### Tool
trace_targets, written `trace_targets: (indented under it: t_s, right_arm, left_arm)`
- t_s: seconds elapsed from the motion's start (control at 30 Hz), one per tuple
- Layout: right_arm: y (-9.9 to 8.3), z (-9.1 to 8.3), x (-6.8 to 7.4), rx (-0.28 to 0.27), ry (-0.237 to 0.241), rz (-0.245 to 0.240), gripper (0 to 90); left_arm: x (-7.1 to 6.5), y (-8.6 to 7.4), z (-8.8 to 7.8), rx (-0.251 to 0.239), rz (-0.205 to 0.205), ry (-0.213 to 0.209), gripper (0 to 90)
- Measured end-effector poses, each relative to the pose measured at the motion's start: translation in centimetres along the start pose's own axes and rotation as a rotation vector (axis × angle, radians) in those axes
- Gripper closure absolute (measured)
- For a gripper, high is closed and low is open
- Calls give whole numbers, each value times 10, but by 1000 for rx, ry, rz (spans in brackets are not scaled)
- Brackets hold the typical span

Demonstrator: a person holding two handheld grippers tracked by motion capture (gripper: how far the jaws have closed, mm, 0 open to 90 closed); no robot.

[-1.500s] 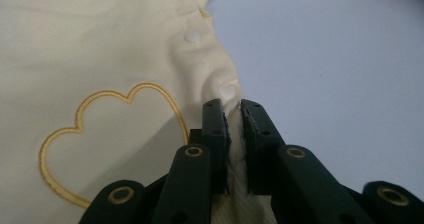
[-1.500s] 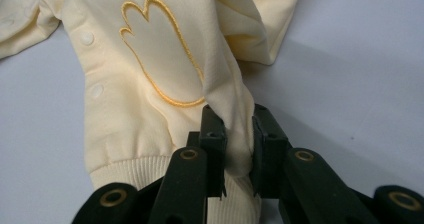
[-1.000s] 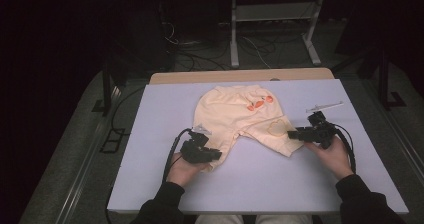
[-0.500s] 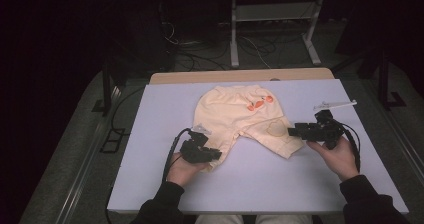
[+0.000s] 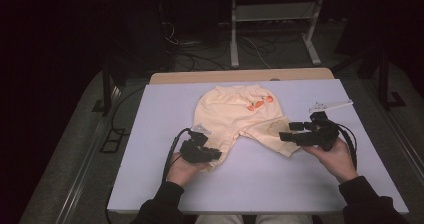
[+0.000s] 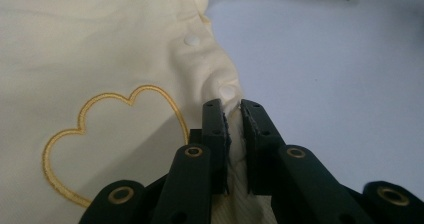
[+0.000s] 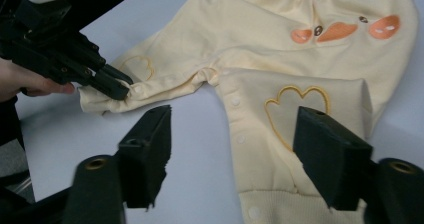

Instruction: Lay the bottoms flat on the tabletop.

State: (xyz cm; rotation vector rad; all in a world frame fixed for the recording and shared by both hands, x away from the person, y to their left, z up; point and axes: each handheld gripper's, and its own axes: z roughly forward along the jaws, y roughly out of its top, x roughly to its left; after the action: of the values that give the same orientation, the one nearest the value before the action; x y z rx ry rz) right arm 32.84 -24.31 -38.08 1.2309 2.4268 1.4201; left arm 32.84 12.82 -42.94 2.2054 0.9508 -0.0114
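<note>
Right gripper (image 5: 292, 132) lifted, jaws opening above baby shorts (image 5: 235, 115) beside tag (image 5: 327, 105).

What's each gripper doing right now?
Left gripper: shut on the pale yellow cotton baby pants.
Right gripper: open, jaws just opening, holding nothing.

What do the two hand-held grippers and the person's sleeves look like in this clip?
Both the left hand-held gripper and the right hand-held gripper are black, built of linked bars with brass-coloured pivot pins and flat dark pads. A black cable loops back from the left one. The sleeves are dark.
</note>
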Motion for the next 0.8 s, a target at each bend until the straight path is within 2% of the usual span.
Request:
trace_targets:
  t_s: [0.17,0.23,0.47,0.6,0.8]
  right_arm:
    - [-1,8,4,31,13,-33,161]
    - [-1,12,5,46,13,-45,137]
    - [-6,26,5,106,6,-70,140]
    - [-8,33,2,136,-2,-67,152]
    - [-13,44,-3,186,-14,-72,208]
  left_arm:
    - [0,0,0,0,-1,0,798]
    - [0,0,0,-1,-1,-1,798]
    - [0,0,0,1,0,-1,798]
    - [0,0,0,2,1,-1,798]
    - [0,0,0,4,0,-1,798]
